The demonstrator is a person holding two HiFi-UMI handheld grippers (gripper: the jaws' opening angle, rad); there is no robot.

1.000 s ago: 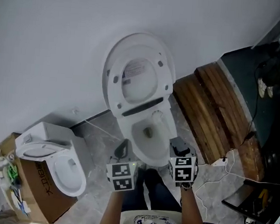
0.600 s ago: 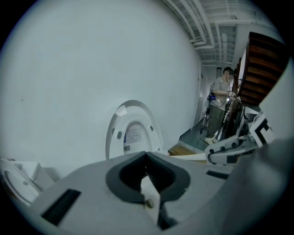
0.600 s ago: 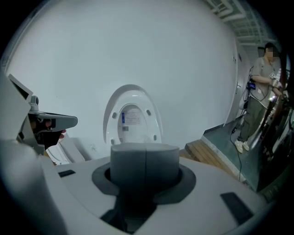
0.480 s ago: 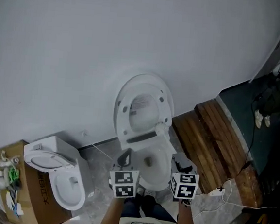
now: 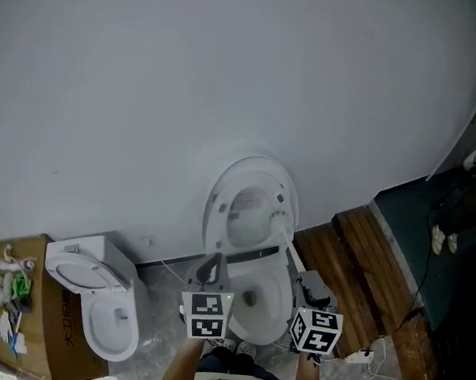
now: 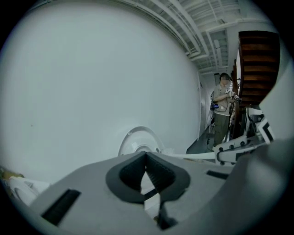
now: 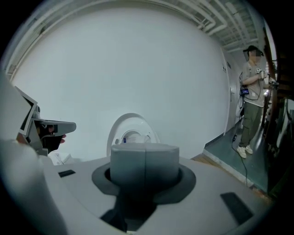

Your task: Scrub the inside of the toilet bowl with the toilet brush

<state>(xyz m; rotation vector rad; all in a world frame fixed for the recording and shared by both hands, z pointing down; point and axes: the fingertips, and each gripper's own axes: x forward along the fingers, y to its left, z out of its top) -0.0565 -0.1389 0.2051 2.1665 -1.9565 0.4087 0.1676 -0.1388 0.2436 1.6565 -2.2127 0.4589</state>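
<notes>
The white toilet (image 5: pixel 254 304) stands against the wall with its lid and seat (image 5: pixel 252 201) raised. The bowl is open and dark at the drain. The toilet brush (image 5: pixel 279 222) has its white head up in front of the raised seat, above the bowl. Its thin handle slants down to my right gripper (image 5: pixel 308 289), which is shut on it. In the left gripper view that handle (image 6: pixel 193 157) runs across from the right. My left gripper (image 5: pixel 211 265) hovers at the bowl's left rim, shut and empty. The right gripper view shows only shut jaws (image 7: pixel 145 151); the brush is hidden there.
A second toilet (image 5: pixel 96 297) sits on the floor at the left beside a cardboard box (image 5: pixel 23 323) of clutter. Wooden steps (image 5: pixel 356 261) lie right of the bowl, with cables (image 5: pixel 368 354) on the floor. A person (image 7: pixel 250 101) stands far right.
The brush head has risen from the bowl's back edge to in front of the raised seat. The head view has pulled back, so the toilet and both grippers sit lower in frame.
</notes>
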